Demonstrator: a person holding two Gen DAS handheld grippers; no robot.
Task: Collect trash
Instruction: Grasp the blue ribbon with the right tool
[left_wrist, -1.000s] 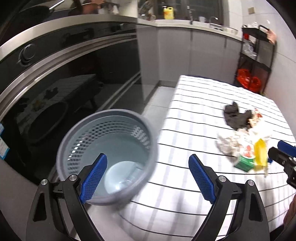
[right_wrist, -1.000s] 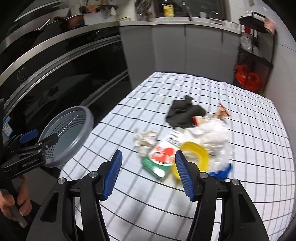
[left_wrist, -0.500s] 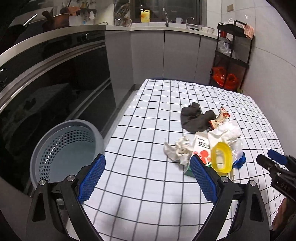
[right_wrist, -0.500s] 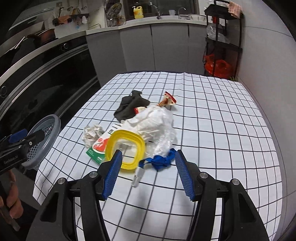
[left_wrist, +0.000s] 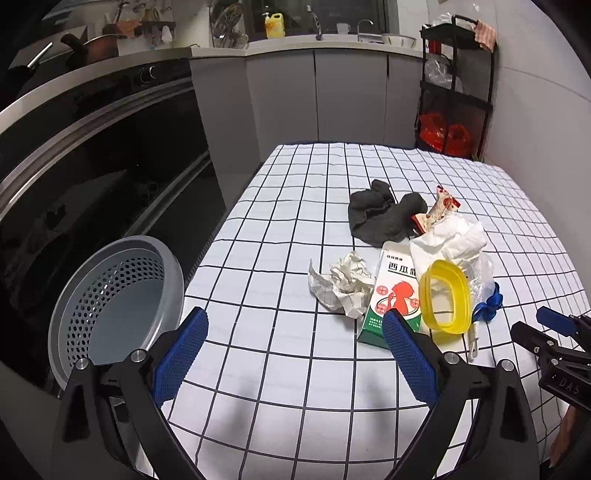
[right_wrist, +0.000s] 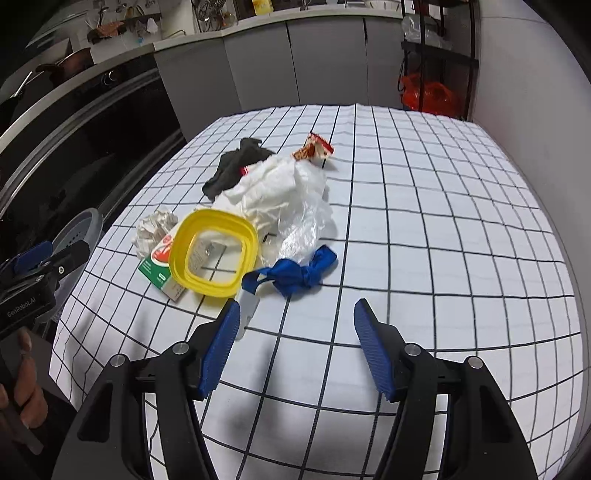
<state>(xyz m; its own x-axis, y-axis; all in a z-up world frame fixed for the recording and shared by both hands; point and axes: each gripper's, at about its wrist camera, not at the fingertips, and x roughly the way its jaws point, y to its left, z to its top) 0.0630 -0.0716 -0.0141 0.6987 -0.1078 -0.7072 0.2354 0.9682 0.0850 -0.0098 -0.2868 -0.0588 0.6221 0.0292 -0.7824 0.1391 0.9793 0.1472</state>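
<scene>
Both empty: left gripper (left_wrist: 295, 354) spread wide, right gripper (right_wrist: 295, 343) opening; lower the right squarely over the near blue strap (right_wrist: 295, 271), then carry to the grey basket (left_wrist: 110, 299)

The green and white carton (right_wrist: 159, 266) lay partly hidden under the yellow lid (right_wrist: 213, 252); its print was cut off there. The dark cloth (right_wrist: 236, 166) was partly covered by white crumpled plastic (right_wrist: 280, 192). The grey perforated basket (left_wrist: 114, 306) was cut off behind the left gripper (left_wrist: 295, 354), its base unseen. Only part of a hand (right_wrist: 18, 387) showed at the edge. Counter items were too small to identify.
</scene>
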